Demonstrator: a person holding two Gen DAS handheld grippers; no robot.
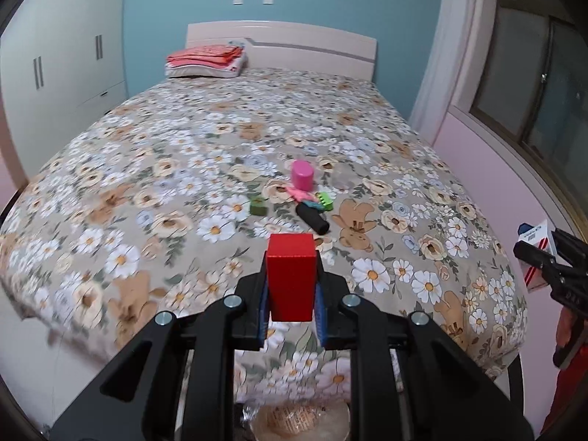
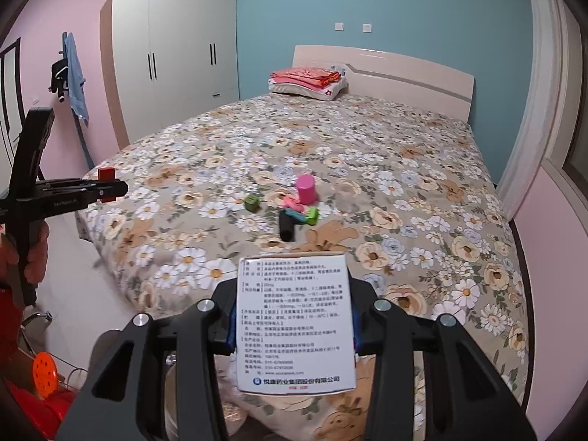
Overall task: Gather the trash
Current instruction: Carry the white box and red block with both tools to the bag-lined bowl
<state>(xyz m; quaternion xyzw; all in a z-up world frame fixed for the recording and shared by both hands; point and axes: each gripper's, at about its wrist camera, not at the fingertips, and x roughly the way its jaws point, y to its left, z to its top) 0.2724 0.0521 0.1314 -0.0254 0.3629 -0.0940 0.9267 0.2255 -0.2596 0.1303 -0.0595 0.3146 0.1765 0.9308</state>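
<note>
Left claw is clamped on a red block; right claw is clamped on a white printed box. Both are held above the bed's foot. Pink cylinder, green cube, black tube and small pieces are left uncollected mid-bed.

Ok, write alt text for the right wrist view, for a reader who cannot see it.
The right gripper grips a white printed medicine box above the foot of a floral-covered bed. A pink cylinder, green block and black tube lie mid-bed. At left, the left gripper holds a red block.
</note>
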